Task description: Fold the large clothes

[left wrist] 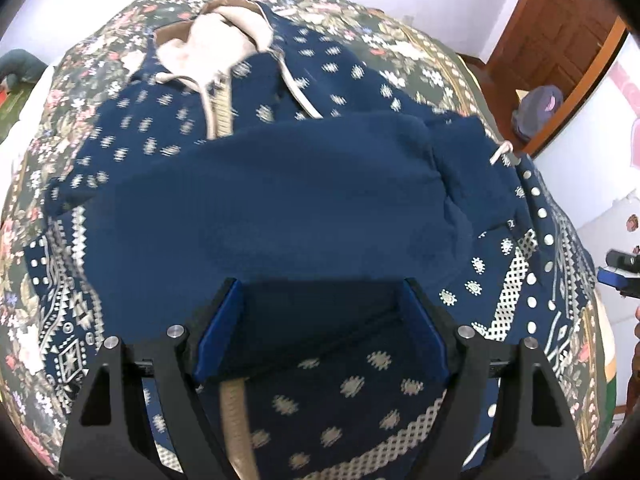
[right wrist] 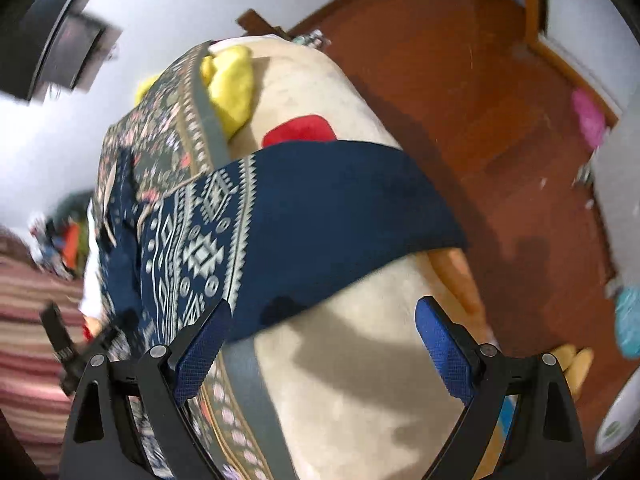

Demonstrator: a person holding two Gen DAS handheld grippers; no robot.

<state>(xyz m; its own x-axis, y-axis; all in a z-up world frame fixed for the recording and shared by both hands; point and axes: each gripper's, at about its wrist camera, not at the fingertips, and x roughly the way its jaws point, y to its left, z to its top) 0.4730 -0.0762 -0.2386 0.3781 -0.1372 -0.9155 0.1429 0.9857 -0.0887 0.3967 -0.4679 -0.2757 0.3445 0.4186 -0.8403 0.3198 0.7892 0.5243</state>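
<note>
A navy hoodie with a cream pattern lies spread on the floral bedspread, its cream-lined hood at the far end. A plain navy part is folded across its middle. My left gripper hovers over the near part of the hoodie, open wide, with fabric lying beneath and between the pads but not pinched. In the right wrist view the hoodie's patterned hem drapes over the bed's edge. My right gripper is open wide just in front of that hem and holds nothing.
A beige blanket covers the bed's side, with a yellow soft item and a red one on it. Wooden floor lies beyond the bed. A wooden door and a purple bag stand at the right.
</note>
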